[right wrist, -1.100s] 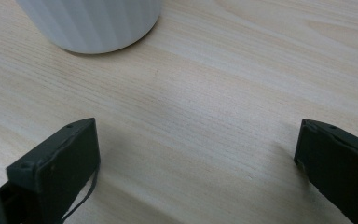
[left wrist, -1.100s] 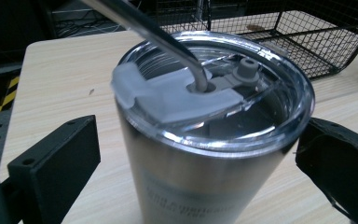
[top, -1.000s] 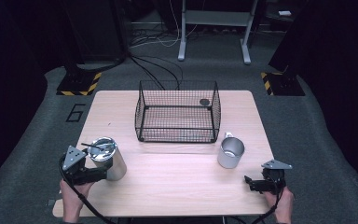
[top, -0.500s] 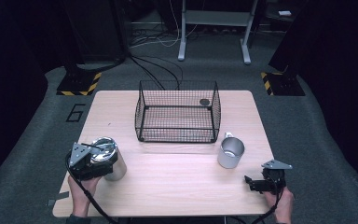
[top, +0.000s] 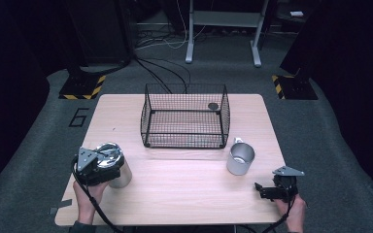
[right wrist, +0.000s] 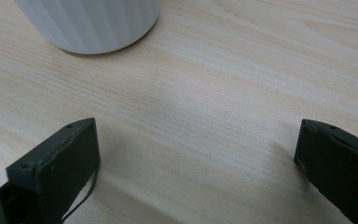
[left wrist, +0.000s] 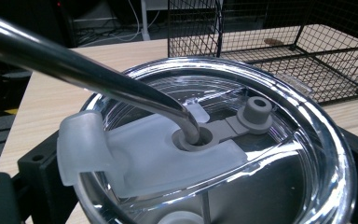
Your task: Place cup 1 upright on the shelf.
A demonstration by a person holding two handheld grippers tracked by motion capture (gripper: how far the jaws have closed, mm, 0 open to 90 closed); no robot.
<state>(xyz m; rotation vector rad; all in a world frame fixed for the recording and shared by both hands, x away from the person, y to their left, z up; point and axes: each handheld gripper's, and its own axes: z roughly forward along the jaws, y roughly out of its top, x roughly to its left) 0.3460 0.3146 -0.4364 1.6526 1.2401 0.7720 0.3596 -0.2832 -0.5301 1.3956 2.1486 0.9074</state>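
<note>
Left gripper is clamping its jaws around the upright steel tumbler, whose metal straw is leaning toward ten o'clock.

shiny silver tumbler with a clear lid and silver straw. black wire basket at 12 o'clock. grey mug. light wood bench. black jaws.

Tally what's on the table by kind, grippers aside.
Tumblers with lid and straw: 1
Mugs: 1
Wire baskets: 1
Small dark discs in the basket: 1
Total: 4
</note>
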